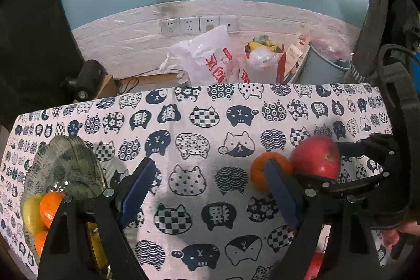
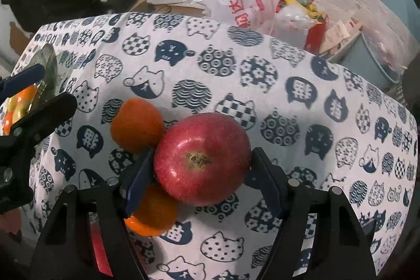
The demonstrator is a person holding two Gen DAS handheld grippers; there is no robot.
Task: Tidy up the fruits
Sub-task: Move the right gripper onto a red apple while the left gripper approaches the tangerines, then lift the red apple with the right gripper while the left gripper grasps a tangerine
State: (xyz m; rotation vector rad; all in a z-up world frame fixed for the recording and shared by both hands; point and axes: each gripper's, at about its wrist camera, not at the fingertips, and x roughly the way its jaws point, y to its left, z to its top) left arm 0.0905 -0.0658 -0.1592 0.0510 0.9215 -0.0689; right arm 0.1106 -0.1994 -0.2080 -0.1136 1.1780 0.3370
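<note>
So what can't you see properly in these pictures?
- Glass bowl, left wrist view: the left gripper hides its near side, so the fruit inside cannot be counted.
- Lower orange, right wrist view: partly behind the red apple and a finger of the right gripper.
- Red thing at the bottom edge: cut off by the gripper frame.
- Whether both pads press on the apple: its bulge hides the contact.

Left gripper [image 1: 210, 183] open over the cloth [image 1: 210, 122]; apple [image 1: 316, 156] touching an orange [image 1: 262, 169]; fruit in the glass bowl [image 1: 71, 162]
</note>
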